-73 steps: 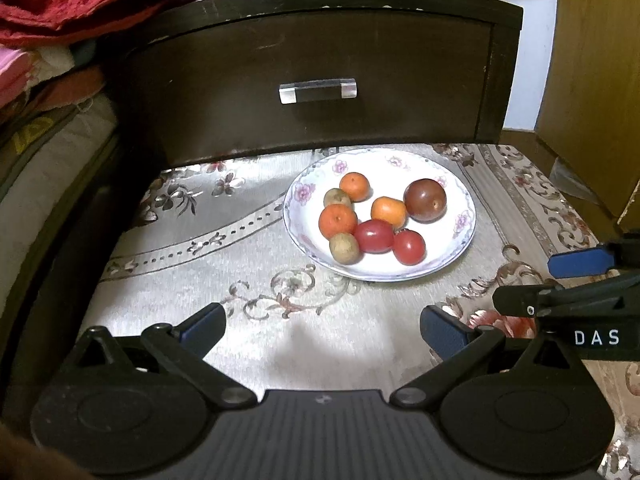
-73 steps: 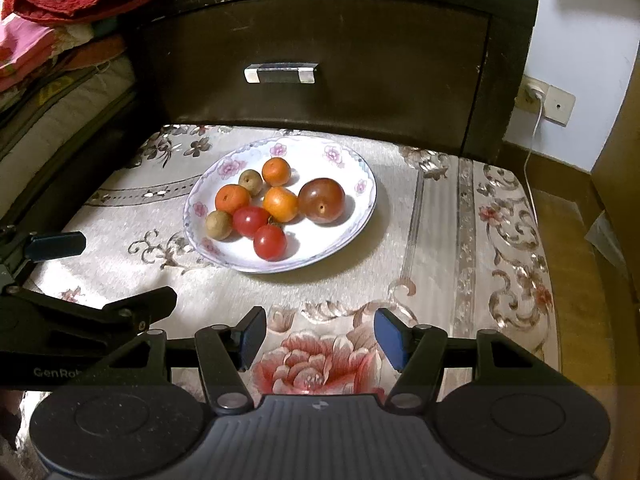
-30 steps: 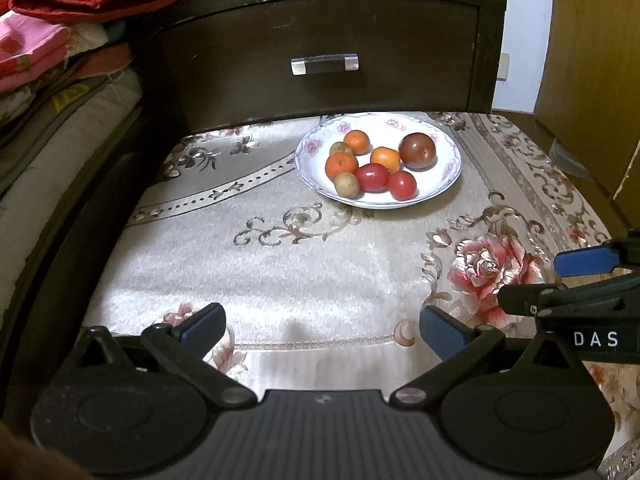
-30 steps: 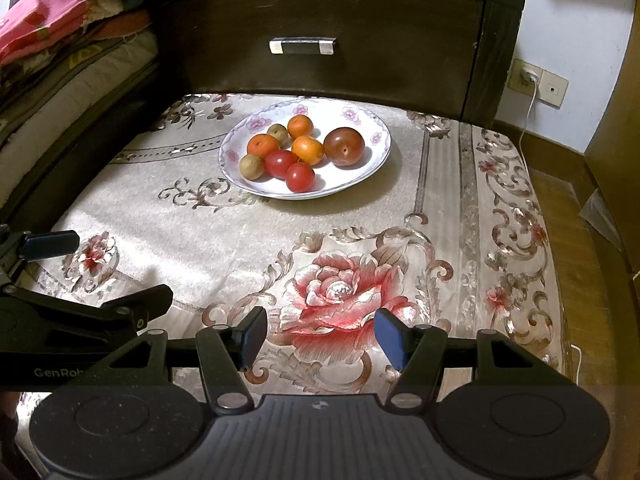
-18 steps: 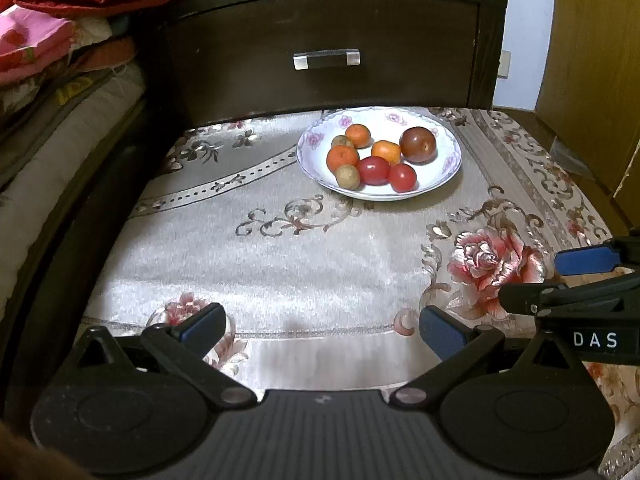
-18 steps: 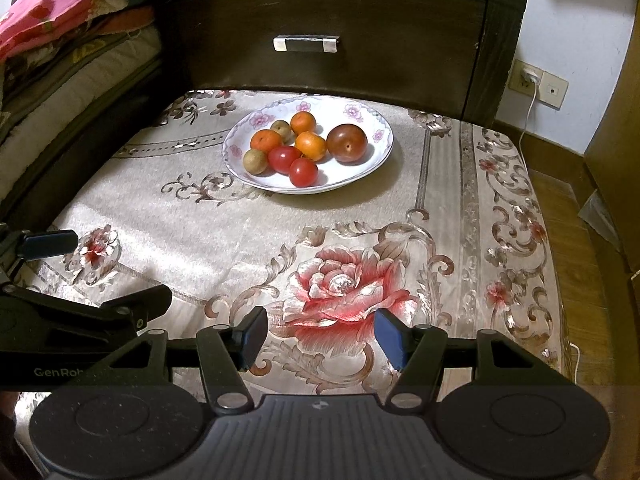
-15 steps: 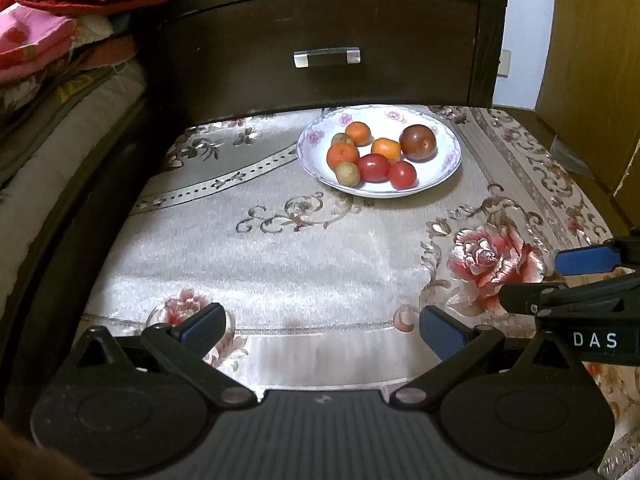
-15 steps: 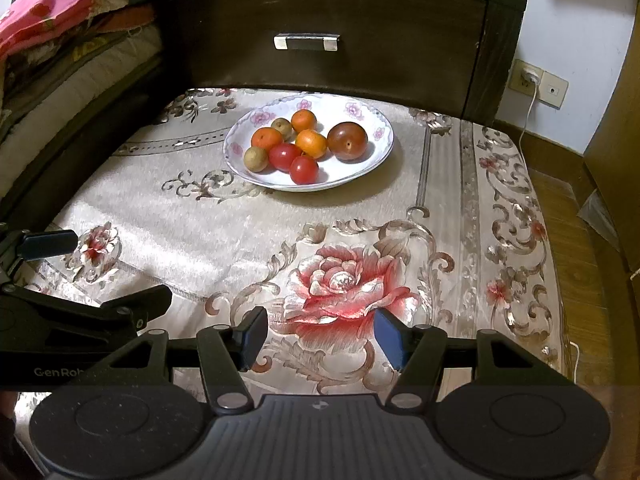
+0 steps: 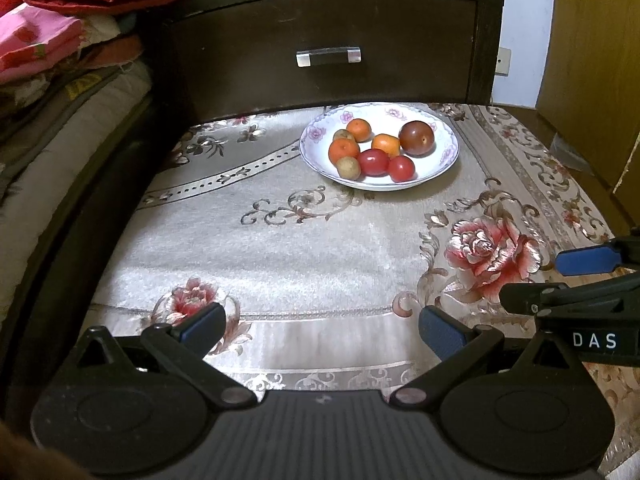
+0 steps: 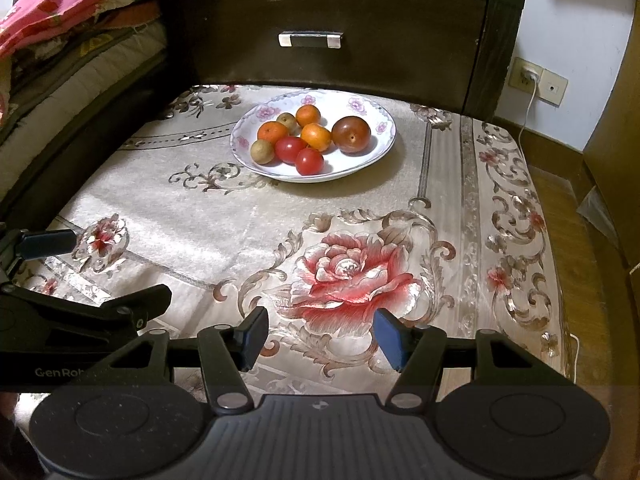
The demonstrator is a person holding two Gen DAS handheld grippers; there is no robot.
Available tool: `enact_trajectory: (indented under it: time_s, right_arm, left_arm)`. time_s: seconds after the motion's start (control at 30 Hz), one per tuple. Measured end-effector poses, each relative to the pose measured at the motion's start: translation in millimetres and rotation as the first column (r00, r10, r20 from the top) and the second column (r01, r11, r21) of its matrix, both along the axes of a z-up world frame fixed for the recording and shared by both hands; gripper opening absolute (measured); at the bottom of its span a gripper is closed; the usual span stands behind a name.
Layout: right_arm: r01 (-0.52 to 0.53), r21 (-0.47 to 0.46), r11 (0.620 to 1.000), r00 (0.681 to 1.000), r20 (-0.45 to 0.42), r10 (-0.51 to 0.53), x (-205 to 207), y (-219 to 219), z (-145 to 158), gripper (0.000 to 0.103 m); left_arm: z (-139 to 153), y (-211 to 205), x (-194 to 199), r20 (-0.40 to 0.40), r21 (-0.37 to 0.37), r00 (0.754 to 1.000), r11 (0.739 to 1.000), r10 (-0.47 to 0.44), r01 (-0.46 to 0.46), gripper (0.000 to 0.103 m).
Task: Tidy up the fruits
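A white floral plate point(image 9: 446, 158) point(image 10: 376, 148) stands at the far side of the cloth-covered table. It holds several fruits: small oranges point(image 9: 343, 150), red tomatoes point(image 9: 373, 162) point(image 10: 309, 161), a large dark plum point(image 9: 416, 138) point(image 10: 351, 129) and small brown fruits point(image 9: 348, 168). My left gripper point(image 9: 320, 328) is open and empty, low over the near edge of the table. My right gripper point(image 10: 322, 336) is open and empty, also at the near edge. Each gripper shows at the side of the other's view.
A dark wooden drawer front point(image 9: 328, 56) with a clear handle rises right behind the plate. Stacked bedding and red cloth point(image 9: 60, 40) lie at the left. A wall socket with a cord point(image 10: 530, 72) and wooden floor are at the right.
Both grippers have pulled back from the plate, toward the near edge of the table, then crept slightly forward again. Both stay open and empty. The fruits have not moved.
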State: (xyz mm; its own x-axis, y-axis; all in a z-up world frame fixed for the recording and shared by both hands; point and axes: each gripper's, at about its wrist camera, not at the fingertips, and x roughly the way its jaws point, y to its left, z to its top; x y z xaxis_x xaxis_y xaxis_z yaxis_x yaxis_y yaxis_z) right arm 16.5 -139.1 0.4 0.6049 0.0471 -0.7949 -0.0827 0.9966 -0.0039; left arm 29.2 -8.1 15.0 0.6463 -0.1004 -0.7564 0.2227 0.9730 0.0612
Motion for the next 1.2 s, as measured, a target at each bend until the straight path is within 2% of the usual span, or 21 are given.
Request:
enact_trajectory:
  time_s: [0.33, 1.2]
  right_arm:
    - [-0.009, 0.000, 1.000, 1.000, -0.012, 0.009, -8.7, 4.2, -1.5, 0.052]
    - [-0.018, -0.007, 1.000, 1.000, -0.016, 0.018, -19.0, 8.6, -0.7, 0.052]
  left_arm:
    - [-2.2, 1.6, -9.1, -0.017, 0.002, 1.000, 1.000, 0.004, -0.004, 0.103]
    - [-1.7, 5.6, -18.9, -0.020, -0.006, 1.000, 1.000, 0.015, -0.015, 0.103]
